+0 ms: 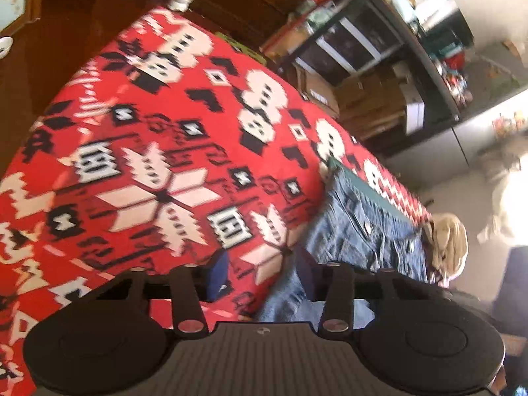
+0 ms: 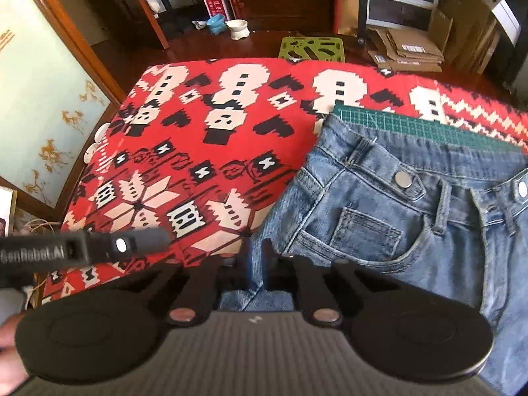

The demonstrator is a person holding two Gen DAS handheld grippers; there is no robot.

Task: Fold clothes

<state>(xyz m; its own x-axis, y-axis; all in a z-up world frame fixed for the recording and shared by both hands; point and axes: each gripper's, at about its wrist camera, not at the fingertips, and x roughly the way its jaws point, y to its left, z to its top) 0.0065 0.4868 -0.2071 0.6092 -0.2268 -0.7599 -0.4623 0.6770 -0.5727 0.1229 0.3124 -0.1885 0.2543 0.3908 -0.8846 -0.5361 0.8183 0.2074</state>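
Blue jeans (image 2: pixel 396 214) lie flat, waistband up, on a green cutting mat (image 2: pixel 412 128) over a red patterned blanket (image 2: pixel 198 148). My right gripper (image 2: pixel 257 254) is shut on the jeans' left side edge, with denim pinched between its narrow fingers. In the tilted left wrist view my left gripper (image 1: pixel 264 274) is open. Its fingers stand wide apart over the blanket (image 1: pixel 165 132) and the edge of the jeans (image 1: pixel 363 224). The black body of the left tool (image 2: pixel 82 247) shows just left of the right gripper.
A beige cloth (image 1: pixel 448 241) lies past the jeans. Beyond the blanket's far edge stand a green perforated stool (image 2: pixel 312 48), flat cardboard (image 2: pixel 406 52), a white bowl (image 2: pixel 239 29) and a blue bowl (image 2: pixel 216 23). A hand (image 2: pixel 10 340) shows at lower left.
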